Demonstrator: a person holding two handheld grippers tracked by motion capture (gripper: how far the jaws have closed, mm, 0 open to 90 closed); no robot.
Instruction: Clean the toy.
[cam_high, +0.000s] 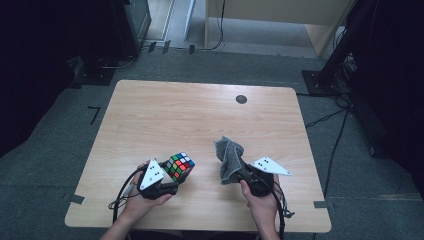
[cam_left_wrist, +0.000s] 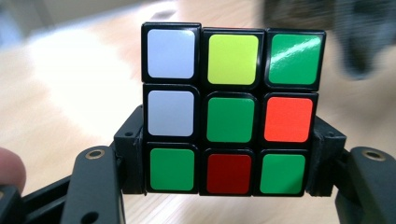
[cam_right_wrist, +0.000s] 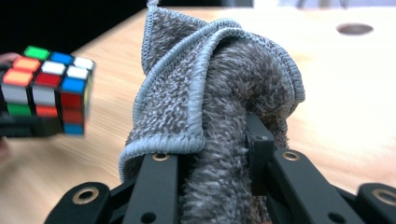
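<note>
One puzzle cube is sitting squeezed between the left gripper's jaws, near the table's front. One grey cloth is standing pinched in the right gripper, right of the cube.

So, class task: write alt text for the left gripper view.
A scrambled puzzle cube is clamped between the left claw's two black jaws. The facing side shows green, white, yellow, orange and red squares, above a blurred wooden table.
</note>
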